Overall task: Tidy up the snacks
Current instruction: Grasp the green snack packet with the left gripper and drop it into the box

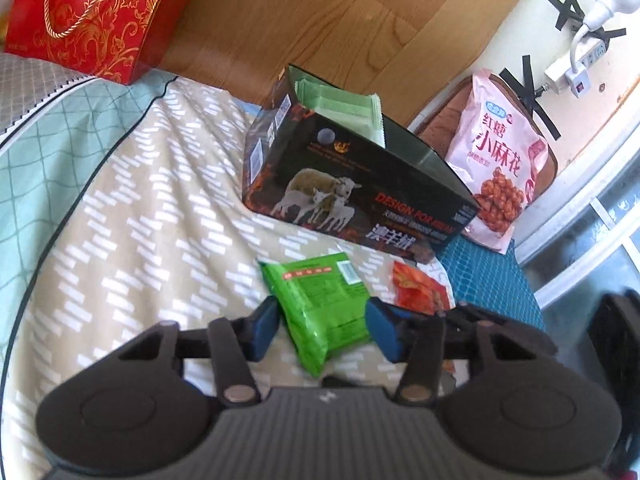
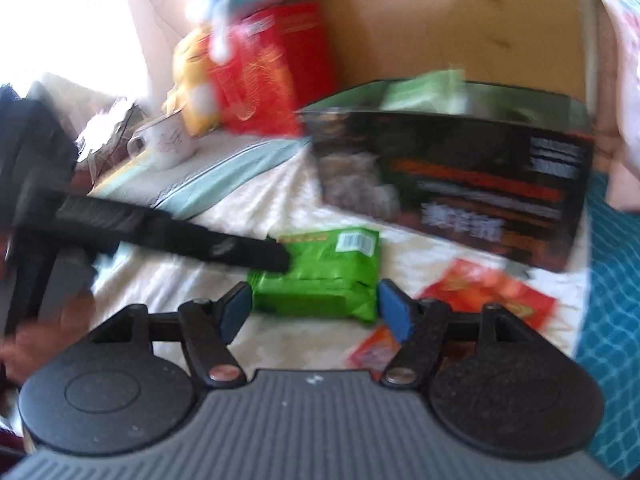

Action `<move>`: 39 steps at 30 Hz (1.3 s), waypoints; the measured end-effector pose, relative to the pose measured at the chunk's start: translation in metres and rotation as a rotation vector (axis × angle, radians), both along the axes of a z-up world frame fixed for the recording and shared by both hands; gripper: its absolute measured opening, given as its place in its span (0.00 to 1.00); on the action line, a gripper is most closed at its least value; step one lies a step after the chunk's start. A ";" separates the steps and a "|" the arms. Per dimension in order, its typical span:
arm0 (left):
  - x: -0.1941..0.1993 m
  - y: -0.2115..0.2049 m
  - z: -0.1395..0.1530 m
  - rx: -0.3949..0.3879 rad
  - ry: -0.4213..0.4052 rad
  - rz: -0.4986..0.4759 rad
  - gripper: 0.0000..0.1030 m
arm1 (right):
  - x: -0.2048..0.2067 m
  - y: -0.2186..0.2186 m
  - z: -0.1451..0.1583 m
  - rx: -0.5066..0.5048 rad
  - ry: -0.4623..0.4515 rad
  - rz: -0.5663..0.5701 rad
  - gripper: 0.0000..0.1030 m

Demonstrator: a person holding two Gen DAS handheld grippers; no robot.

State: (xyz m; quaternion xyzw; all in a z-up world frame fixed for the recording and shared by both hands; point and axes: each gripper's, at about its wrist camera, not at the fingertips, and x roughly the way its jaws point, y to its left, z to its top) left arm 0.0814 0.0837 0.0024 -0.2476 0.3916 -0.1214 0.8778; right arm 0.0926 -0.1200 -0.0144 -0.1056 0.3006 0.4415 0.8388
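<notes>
A green snack packet (image 1: 320, 300) lies on the patterned bedspread (image 1: 140, 200) in front of an open black box (image 1: 360, 188) printed with sheep. Pale green packets (image 1: 344, 108) stand inside that box. My left gripper (image 1: 324, 330) has its blue pads against both sides of the green packet. In the blurred right wrist view, my right gripper (image 2: 316, 312) stands open with the same green packet (image 2: 332, 272) between its pads, and a black finger of the left gripper (image 2: 180, 236) reaches onto the packet from the left. A red-orange packet (image 1: 420, 288) lies to the right.
A pink snack bag (image 1: 496, 160) leans beyond the box at the right, above a blue mat (image 1: 492, 276). A red gift bag (image 1: 92, 12) stands at the far left by the wooden headboard. A white mug (image 2: 168, 140) sits at the left in the right wrist view.
</notes>
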 end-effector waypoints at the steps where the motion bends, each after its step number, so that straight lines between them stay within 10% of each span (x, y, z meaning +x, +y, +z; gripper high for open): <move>1: -0.002 -0.001 -0.001 0.008 -0.001 -0.002 0.41 | -0.015 0.009 -0.001 -0.054 -0.077 0.011 0.68; 8: -0.019 -0.004 0.003 0.043 -0.025 0.009 0.40 | -0.044 0.011 0.002 -0.048 -0.148 -0.035 0.41; 22: 0.079 -0.062 0.086 0.137 -0.256 -0.107 0.41 | 0.018 -0.030 0.066 0.076 -0.354 -0.269 0.36; 31: 0.122 -0.079 0.064 0.245 -0.217 -0.018 0.47 | 0.075 -0.049 0.053 0.122 -0.267 -0.440 0.47; 39: 0.048 -0.041 0.053 0.043 -0.227 -0.070 0.40 | 0.052 -0.128 0.023 0.373 0.136 -0.475 0.40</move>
